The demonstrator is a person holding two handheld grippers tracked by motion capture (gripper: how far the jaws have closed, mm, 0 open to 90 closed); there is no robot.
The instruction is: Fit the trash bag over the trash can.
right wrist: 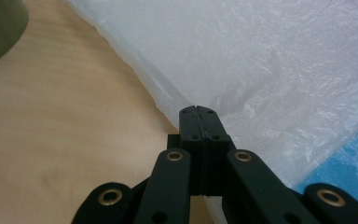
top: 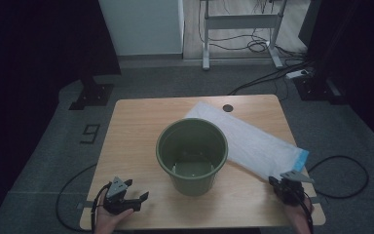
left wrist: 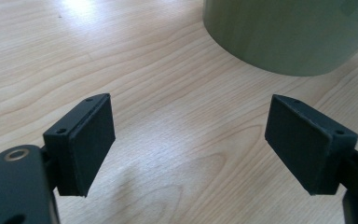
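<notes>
A: What is sitting on the wooden table [top: 126,146], and how many of each thing?

B: One green plastic bucket [top: 193,155] is standing upright near the middle, and one white plastic bag [top: 253,141] with a blue end is lying flat behind and to the right of it, running diagonally toward the table's right front edge. Two handheld grippers are resting at the front edge.

A: Is any writing showing?

B: No label is showing on the bucket or bag. A dark numeral 9 [top: 90,133] is marked on the grey floor left of the table (its only readable mark).

A: How are the grippers standing?

B: The left gripper [left wrist: 190,144] is hovering over bare wood at the front left, jaws spread wide with nothing between them, the bucket's wall [left wrist: 289,37] just ahead. The right gripper [right wrist: 199,116] is sitting at the bag's near edge, jaws pressed fully together; its tip is lying on the plastic's edge, though whether any film is being pinched I cannot tell.
</notes>
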